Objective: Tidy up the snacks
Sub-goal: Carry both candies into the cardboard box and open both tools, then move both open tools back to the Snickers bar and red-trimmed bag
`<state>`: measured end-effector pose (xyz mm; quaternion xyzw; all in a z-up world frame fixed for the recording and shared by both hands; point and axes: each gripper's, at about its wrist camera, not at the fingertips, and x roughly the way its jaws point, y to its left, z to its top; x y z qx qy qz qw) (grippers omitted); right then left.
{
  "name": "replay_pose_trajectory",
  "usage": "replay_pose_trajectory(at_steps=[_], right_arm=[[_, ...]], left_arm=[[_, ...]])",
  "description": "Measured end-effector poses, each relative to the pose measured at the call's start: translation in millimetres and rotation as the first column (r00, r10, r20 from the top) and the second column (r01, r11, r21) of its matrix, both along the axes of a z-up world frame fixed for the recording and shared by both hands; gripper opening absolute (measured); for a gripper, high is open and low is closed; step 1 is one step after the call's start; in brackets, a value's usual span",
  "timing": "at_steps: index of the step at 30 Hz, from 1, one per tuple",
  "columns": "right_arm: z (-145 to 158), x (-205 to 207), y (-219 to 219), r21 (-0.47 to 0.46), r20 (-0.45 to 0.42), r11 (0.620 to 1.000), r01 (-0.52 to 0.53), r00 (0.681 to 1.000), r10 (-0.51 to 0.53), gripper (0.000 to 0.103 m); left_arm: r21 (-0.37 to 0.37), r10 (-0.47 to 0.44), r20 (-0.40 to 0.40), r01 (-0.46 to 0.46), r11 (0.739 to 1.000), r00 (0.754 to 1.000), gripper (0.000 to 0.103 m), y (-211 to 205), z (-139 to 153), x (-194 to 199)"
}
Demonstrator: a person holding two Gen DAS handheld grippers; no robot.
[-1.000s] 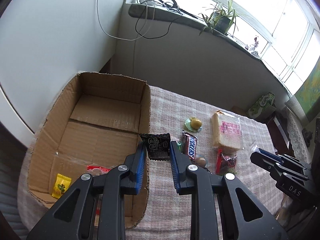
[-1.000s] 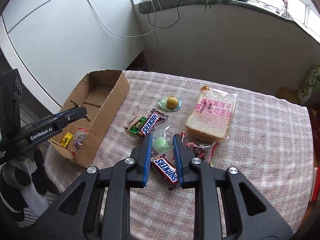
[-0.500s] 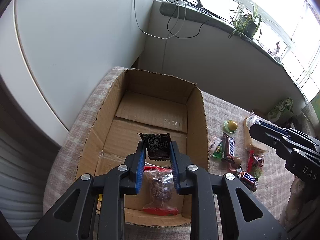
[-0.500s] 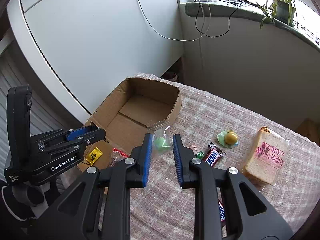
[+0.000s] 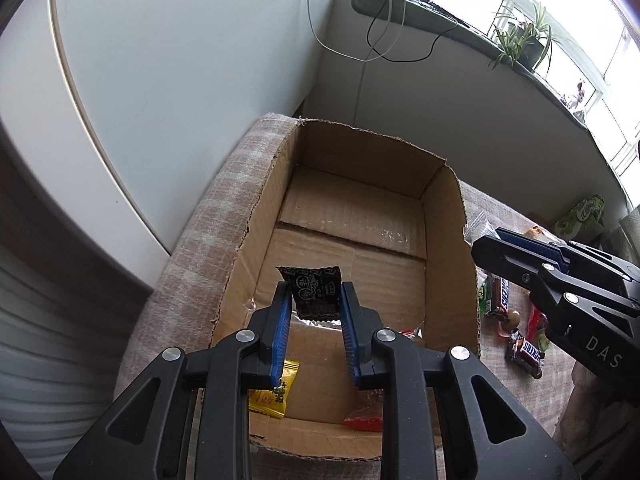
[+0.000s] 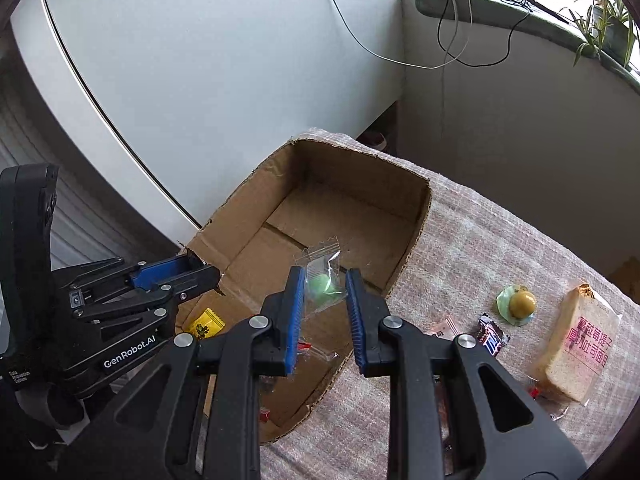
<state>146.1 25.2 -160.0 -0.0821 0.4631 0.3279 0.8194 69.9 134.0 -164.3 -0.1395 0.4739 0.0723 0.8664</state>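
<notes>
2 grippers hold snacks above a cardboard box [image 5: 452, 240].

The left gripper [image 5: 314, 300] clamps a black packet [image 5: 314, 294] between its fingers; the right gripper [image 6: 322, 286] pinches a clear bag with a green sweet [image 6: 322, 282]. Only the right view shows wrapped bread [image 6: 574, 354] on the tablecloth [image 6: 500, 248]; both show a yellow sachet [image 5: 276, 390] inside.

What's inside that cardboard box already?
In the cardboard box: a yellow packet and a red-ended clear wrapper. The left claw covers the rest of the near floor.
</notes>
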Motion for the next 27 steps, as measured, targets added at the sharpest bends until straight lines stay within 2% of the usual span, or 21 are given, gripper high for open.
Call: replay_pose_trajectory(at_steps=[7, 9, 11, 12, 22, 27], right_arm=[[-2, 2, 9, -0.009, -0.003, 1.000, -0.017, 1.000, 0.017, 0.022], [-1, 1, 11, -0.013, 0.000, 1.000, -0.018, 1.000, 0.018, 0.030], [1, -1, 10, -0.011, 0.012, 1.000, -0.011, 1.000, 0.011, 0.048], [1, -1, 9, -0.007, 0.014, 1.000, -0.007, 1.000, 0.007, 0.051], [8, -3, -10, 0.007, 0.013, 1.000, 0.019, 1.000, -0.019, 0.052], [17, -10, -39, 0.029, 0.016, 0.999, 0.041, 0.999, -0.042, 0.052]], left_arm=[[0.002, 0.001, -0.011, -0.001, 1.000, 1.000, 0.023, 1, -3, 2], [-0.003, 0.000, -0.017, 0.000, 1.000, 1.000, 0.023, 0, -4, 4], [-0.003, -0.001, -0.018, 0.001, 1.000, 1.000, 0.029, 0, -4, 4], [-0.001, 0.002, -0.014, -0.002, 1.000, 1.000, 0.033, 0, -4, 4], [-0.010, 0.001, 0.003, -0.001, 1.000, 1.000, 0.033, -2, 0, 0], [-0.022, -0.009, 0.023, 0.010, 1.000, 1.000, 0.033, -7, 8, -8]])
